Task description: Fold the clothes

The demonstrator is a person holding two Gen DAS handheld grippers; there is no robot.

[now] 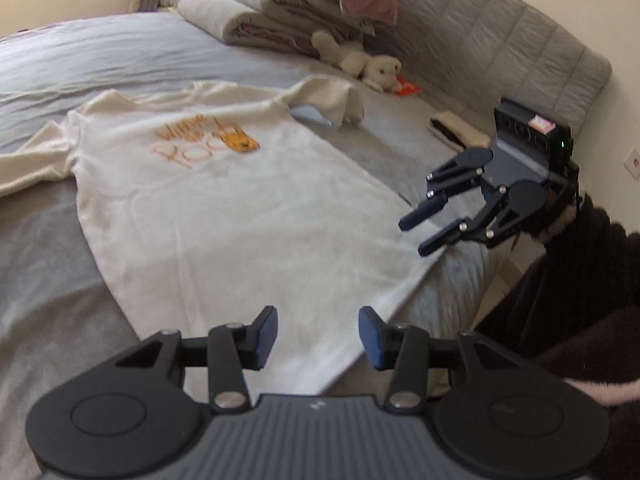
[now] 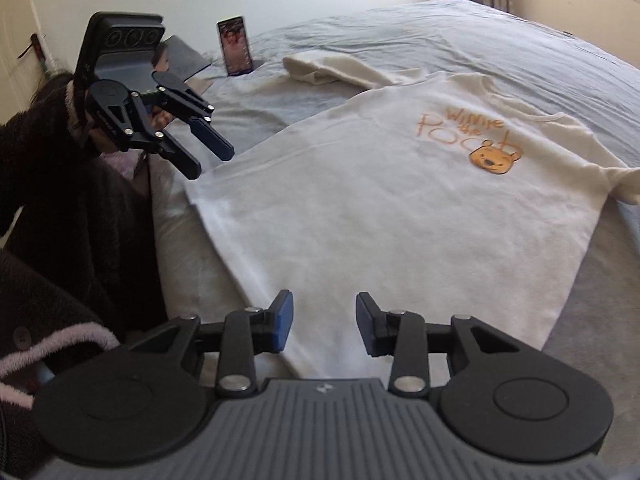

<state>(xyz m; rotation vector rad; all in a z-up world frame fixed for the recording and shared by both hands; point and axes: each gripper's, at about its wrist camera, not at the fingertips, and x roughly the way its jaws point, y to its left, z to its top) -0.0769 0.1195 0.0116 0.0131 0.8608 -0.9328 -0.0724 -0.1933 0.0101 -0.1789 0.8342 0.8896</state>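
Observation:
A cream T-shirt (image 1: 224, 216) with an orange Winnie the Pooh print (image 2: 476, 140) lies spread flat, front up, on the grey-blue bed; it also shows in the right wrist view (image 2: 400, 232). Its sleeves stick out to the sides. My left gripper (image 1: 318, 336) is open and empty, hovering over the shirt's hem; it also shows in the right wrist view (image 2: 210, 160) above one hem corner. My right gripper (image 2: 324, 326) is open and empty over the hem; it also shows in the left wrist view (image 1: 424, 232) above the other hem corner.
Folded blankets and pillows (image 1: 280, 4) and a plush toy (image 1: 360, 60) lie by the grey padded headboard (image 1: 500, 40). A phone (image 2: 236, 46) stands propped on the bed beside a dark tablet (image 2: 184, 58). The person's dark fleece sleeves (image 2: 60, 220) flank the bed edge.

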